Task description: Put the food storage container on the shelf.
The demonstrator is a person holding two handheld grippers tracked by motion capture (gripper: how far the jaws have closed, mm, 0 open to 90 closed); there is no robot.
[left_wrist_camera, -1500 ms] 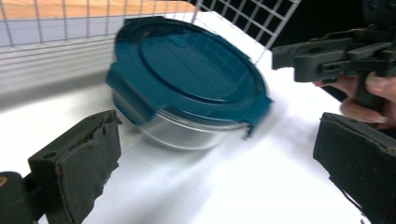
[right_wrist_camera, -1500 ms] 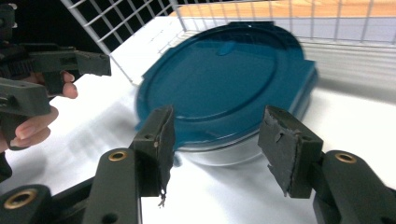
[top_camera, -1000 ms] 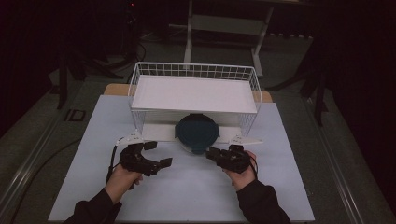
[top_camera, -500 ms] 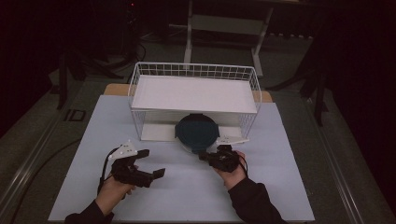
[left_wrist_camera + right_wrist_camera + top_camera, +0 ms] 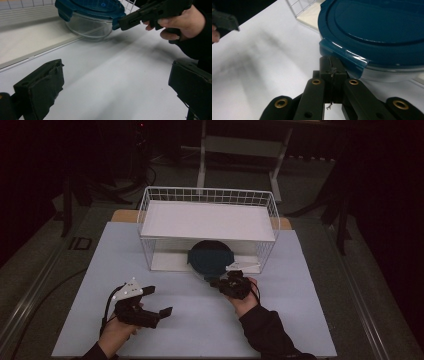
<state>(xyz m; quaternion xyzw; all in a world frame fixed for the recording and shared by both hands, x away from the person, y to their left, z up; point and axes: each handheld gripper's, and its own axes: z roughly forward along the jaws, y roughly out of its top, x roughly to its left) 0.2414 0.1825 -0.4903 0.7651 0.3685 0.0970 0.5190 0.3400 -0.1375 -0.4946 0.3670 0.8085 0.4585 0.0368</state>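
Note:
A round clear container (image 5: pixel 210 257) with a dark blue clip lid (image 5: pixel 377 27) sits at the front of the white wire basket (image 5: pixel 207 195), partly under its white panel. My right gripper (image 5: pixel 216 282) is shut, with its jaws pressed together and nothing between them. Its tip (image 5: pixel 332 66) rests against the lid's clip tab (image 5: pixel 342 56) from just below. The left gripper view shows that same tip (image 5: pixel 123 23) at the tab. My left gripper (image 5: pixel 159 300) is open over the bare tabletop at the front left. Its jaws (image 5: pixel 115 82) stand wide apart and hold nothing.
The pale blue table top (image 5: pixel 300 320) stretches around both hands. The wire basket stands at the back centre, and dark floor with stand legs (image 5: pixel 202 155) lies beyond it.
My left hand has drawn back toward the near edge and a little left. My right hand has shifted slightly left, bringing its tip to the container's front.

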